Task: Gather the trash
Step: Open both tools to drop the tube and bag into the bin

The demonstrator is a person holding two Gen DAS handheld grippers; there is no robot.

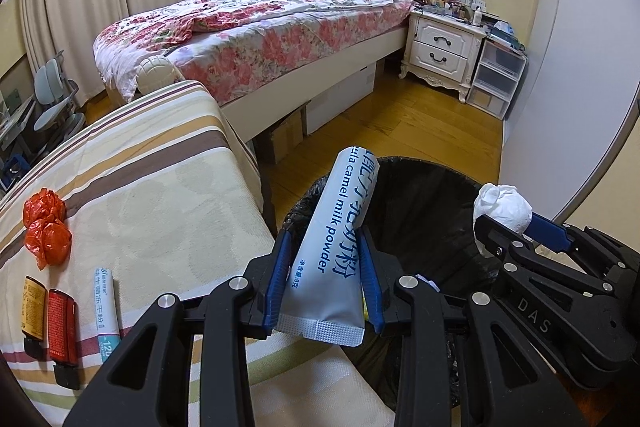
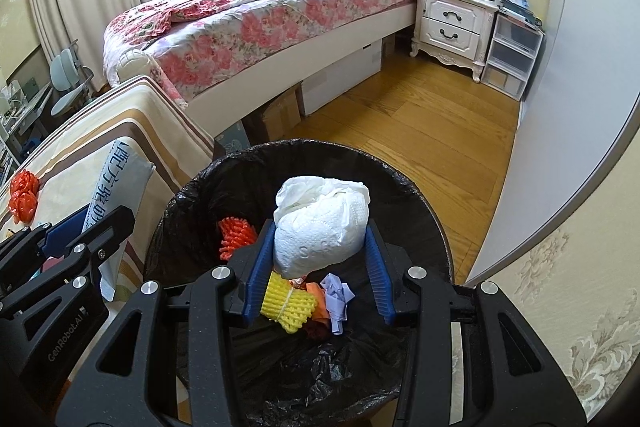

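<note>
Left gripper (image 1: 326, 279) clamped on the milk powder sachet (image 1: 336, 247), long axis pointing up-frame at the bin (image 2: 432, 227) rim's left edge; right gripper (image 2: 318, 263) gripping the tissue wad (image 2: 320, 227), centre frame, directly above the bin's opening and nearer the drop

From my seat I count two grippers, the left gripper (image 1: 326, 259) and the right gripper (image 2: 320, 259), one milk powder sachet (image 1: 338, 227) and one white tissue wad (image 2: 320, 231). On the striped worktop (image 1: 160, 187) I make out two orange crumpled wrappers (image 1: 44, 223), two small packets (image 1: 50, 319) and one white tube (image 1: 106, 307). In the one black-lined bin (image 2: 400, 187) I see one orange foam net (image 2: 236, 237), one yellow foam net (image 2: 288, 303) and one lilac paper scrap (image 2: 338, 297).
</note>
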